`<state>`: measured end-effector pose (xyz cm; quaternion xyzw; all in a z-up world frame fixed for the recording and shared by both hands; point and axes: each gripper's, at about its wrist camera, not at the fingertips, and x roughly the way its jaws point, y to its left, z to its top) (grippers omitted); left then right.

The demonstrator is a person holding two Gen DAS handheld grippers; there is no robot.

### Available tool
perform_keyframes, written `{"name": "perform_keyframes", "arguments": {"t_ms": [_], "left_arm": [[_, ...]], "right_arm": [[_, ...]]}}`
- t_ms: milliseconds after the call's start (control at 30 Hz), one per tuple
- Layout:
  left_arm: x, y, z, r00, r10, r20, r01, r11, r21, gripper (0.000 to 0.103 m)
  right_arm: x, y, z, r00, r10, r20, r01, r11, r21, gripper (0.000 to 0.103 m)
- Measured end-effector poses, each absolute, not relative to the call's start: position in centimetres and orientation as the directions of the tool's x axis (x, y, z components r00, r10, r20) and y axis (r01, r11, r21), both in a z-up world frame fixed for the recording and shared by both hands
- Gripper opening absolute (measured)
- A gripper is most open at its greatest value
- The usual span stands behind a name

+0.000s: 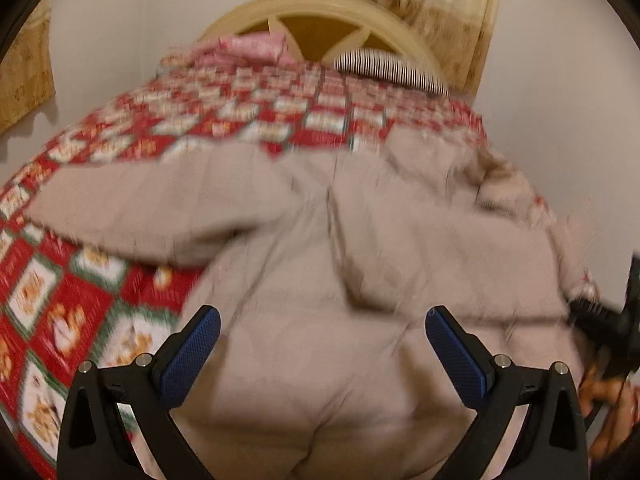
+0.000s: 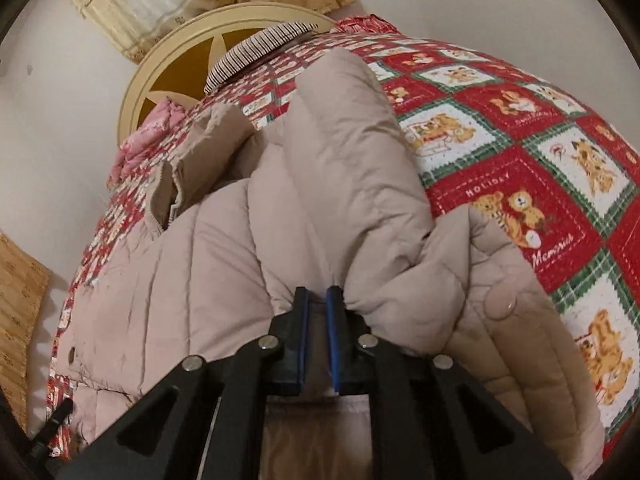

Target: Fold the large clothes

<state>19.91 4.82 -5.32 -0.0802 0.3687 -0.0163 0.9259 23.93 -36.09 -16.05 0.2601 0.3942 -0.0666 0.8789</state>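
Beige padded coat spread on the bed's red checked quilt; left gripper jaws wide, nothing between them, coat's body ahead of and below them; right gripper jaws narrow, pinching a bunched fold of coat; folded sleeve rises just beyond those jaws.

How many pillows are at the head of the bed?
2: a striped pillow against the headboard and a pink one beside it, toward the wall. Others may be hidden behind the jacket.
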Motion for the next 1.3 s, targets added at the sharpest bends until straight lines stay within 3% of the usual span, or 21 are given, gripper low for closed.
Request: {"name": "perform_keyframes", "arguments": {"t_ms": [167, 333, 500, 667, 800, 933, 1067, 1200, 1300], "left_arm": [[24.5, 3.0, -4.4, 0.724, -0.025, -0.689, -0.059, 0.993, -0.098, 0.102], [27.8, 2.2, -9.9, 0.608, 0.086, -0.789, -0.116, 0.993, 0.019, 0.102], [27.4, 3.8, -9.4, 0.611, 0.015, -0.792, -0.102, 0.993, -0.059, 0.102], [24.9, 11.8, -4.9, 0.734, -0.021, -0.679, -0.197, 0.95, -0.242, 0.102], [24.0, 22.3, -3.8, 0.754, 0.086, -0.652, -0.409, 0.837, -0.363, 0.102], [23.2, 32.6, -5.9, 0.697, 0.192, -0.691, -0.627, 0.63, -0.458, 0.102], [23.0, 38.0, -7.9, 0.597, 0.287, -0.749, -0.753, 0.524, -0.399, 0.102], [24.3, 40.3, -10.4, 0.556, 0.245, -0.794, -0.781, 0.481, -0.399, 0.102], [24.9, 39.8, -10.2, 0.578, 0.312, -0.754, -0.779, 0.485, -0.397, 0.102]], "right_arm": [[23.8, -35.7, -16.0, 0.69, 0.081, -0.719, 0.319, 0.858, 0.403, 0.013], [22.6, -36.4, -16.3, 0.699, 0.091, -0.71, 0.315, 0.852, 0.419, 0.013], [22.0, -36.6, -16.6, 0.708, 0.108, -0.698, 0.311, 0.84, 0.444, 0.013], [21.8, -36.9, -16.7, 0.713, 0.119, -0.691, 0.307, 0.833, 0.461, 0.013], [21.8, -37.0, -16.7, 0.713, 0.119, -0.691, 0.307, 0.832, 0.461, 0.013], [21.8, -36.9, -16.7, 0.713, 0.119, -0.691, 0.308, 0.833, 0.46, 0.013], [21.8, -37.0, -16.7, 0.713, 0.119, -0.691, 0.307, 0.833, 0.46, 0.013], [21.8, -37.0, -16.7, 0.713, 0.119, -0.691, 0.307, 0.833, 0.46, 0.013], [21.8, -37.0, -16.7, 0.713, 0.118, -0.692, 0.307, 0.833, 0.459, 0.013]]}}
